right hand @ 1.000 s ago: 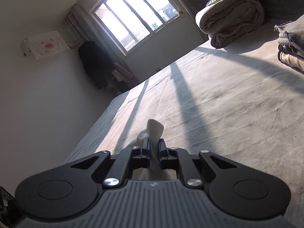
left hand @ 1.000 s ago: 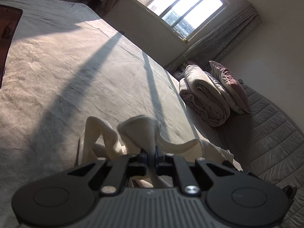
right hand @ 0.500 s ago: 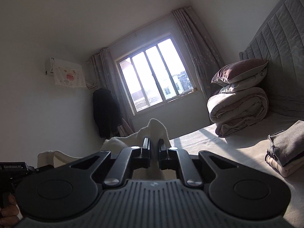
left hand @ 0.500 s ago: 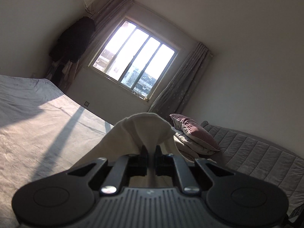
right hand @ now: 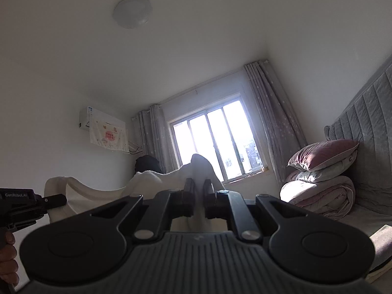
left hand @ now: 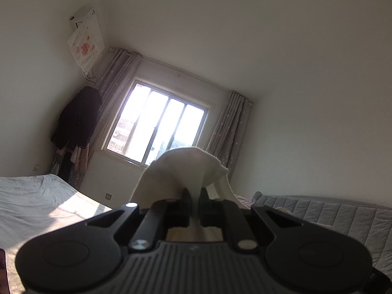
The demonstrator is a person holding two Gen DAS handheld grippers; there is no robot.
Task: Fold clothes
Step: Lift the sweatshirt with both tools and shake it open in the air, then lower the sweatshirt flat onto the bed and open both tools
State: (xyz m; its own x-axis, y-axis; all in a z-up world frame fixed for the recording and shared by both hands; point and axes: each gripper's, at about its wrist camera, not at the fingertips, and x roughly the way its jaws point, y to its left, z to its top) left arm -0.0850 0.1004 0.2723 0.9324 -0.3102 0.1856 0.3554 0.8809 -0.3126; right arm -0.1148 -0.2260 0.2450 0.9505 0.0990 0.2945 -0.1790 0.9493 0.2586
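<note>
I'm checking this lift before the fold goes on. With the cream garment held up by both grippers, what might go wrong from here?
Each grip looks thin: the left gripper and right gripper pinch only a small bunch of the cream garment, so a corner may slip out. The cloth sags between them, so it may land creased on the bed.

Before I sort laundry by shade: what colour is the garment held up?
Cream, plain, no pattern: the garment shows best in the left wrist view.

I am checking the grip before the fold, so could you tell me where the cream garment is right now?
The cream garment is lifted off the bed, pinched in both the left gripper and the right gripper and stretched between them, in front of the window.
</note>
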